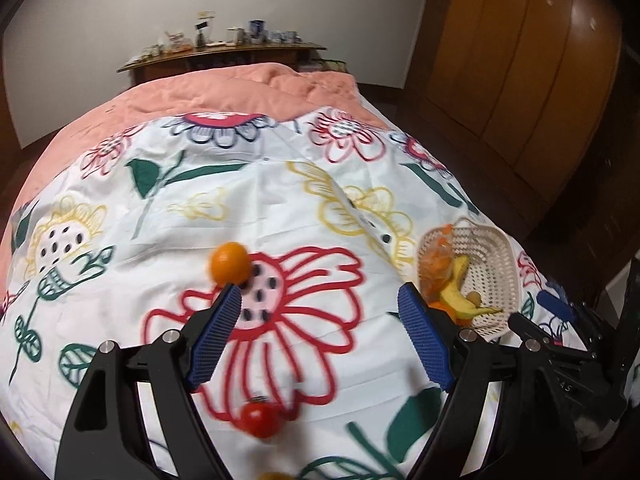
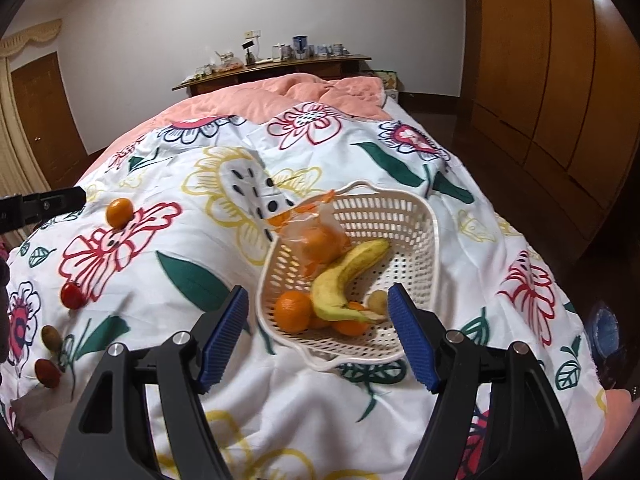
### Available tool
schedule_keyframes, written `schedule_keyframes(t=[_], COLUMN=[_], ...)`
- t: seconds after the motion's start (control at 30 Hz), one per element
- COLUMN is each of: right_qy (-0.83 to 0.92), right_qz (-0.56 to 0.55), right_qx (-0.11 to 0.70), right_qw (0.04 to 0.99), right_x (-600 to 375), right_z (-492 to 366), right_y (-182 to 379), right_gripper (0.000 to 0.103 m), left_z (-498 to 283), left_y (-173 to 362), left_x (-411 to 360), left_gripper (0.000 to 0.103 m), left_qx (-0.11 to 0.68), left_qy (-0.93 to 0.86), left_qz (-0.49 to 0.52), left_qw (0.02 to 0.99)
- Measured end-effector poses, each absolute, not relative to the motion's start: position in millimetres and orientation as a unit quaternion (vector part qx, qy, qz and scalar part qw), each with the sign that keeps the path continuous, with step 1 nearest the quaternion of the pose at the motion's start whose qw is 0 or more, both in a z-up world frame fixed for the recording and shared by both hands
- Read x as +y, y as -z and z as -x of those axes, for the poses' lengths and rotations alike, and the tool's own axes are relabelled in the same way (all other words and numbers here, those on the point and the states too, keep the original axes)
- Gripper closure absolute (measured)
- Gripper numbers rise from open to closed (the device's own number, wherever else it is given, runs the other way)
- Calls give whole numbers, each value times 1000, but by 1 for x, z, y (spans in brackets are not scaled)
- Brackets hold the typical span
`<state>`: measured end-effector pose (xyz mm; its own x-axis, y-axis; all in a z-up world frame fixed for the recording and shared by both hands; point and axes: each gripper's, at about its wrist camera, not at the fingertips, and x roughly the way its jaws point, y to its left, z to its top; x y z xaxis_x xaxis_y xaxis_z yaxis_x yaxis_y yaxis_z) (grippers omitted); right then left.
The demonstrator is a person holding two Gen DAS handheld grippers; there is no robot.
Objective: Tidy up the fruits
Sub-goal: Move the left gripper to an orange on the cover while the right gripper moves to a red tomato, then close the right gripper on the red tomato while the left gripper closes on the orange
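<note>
Your left gripper (image 1: pixel 320 308) is hanging over the white floral-print bedsheet (image 1: pixel 280 208) w/ its blue ribbed pads spread wide, gripping nothing. The round orange citrus fruit (image 1: pixel 230 263) is sitting on the sheet just beyond the left pad's tip, looking close to touching it, but can't tell for sure. A small red tomato (image 1: pixel 260 420) is lying on the sheet below, btwn the two black finger arms, blurred.

Your right gripper (image 2: pixel 318 312) is also standing wide open and empty, pointing at the white perforated plastic basket (image 2: pixel 416 240), which is resting on the sheet right in front of the pads. Inside the basket: a yellow banana (image 2: pixel 344 276) is lying diagonally, a clear plastic bag of orange fruit (image 2: pixel 316 236) is leaning at the far left wall, loose oranges (image 2: pixel 293 310) are sitting at the near end, and a small brownish kiwi-like fruit (image 2: pixel 377 301) is sitting beside the banana's stem end.

In the right wrist view you're seeing more loose fruit on the sheet, well apart from the basket on the left: the orange, the tomato, a brownish-green kiwi (image 2: pixel 51 337) and a dark red fruit (image 2: pixel 47 373) near the edge.

A pink quilt (image 2: pixel 280 96) is covering the far half of the bed; a wooden headboard shelf (image 2: pixel 280 68) w/ small items is standing behind it, wooden wardrobe (image 2: pixel 560 80) on the right.
</note>
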<state>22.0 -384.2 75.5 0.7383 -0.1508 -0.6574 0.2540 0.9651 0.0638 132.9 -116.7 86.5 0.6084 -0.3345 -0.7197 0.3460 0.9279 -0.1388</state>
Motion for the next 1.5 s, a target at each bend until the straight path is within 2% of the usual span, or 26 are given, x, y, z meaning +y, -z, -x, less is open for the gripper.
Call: schedule_keyframes(t=[0.5,0.7,1.07,1.5], right_qy=[50,2,-132,-164], right_qz=[-73,-83,-43,-12], right_qx=[362,375,433,482], right_qw=[928,923,891,860], right_x=[-342,-319,-232,-183], right_z=[-34,-46,-85,-118], right_y=[-82,-85,-79,-66], right_gripper=[31,31,31,32], left_z=[-142,-139,-134,-131], left_y=[-69,-64,-64,-63], left_x=[-35,-30,-8,6], left_gripper=[18,18,18,18], left_qx=[410,393,377,358], left_qy=[125,77,49,26], left_qz=[55,12,7,-16], left_qw=[902,916,925,933])
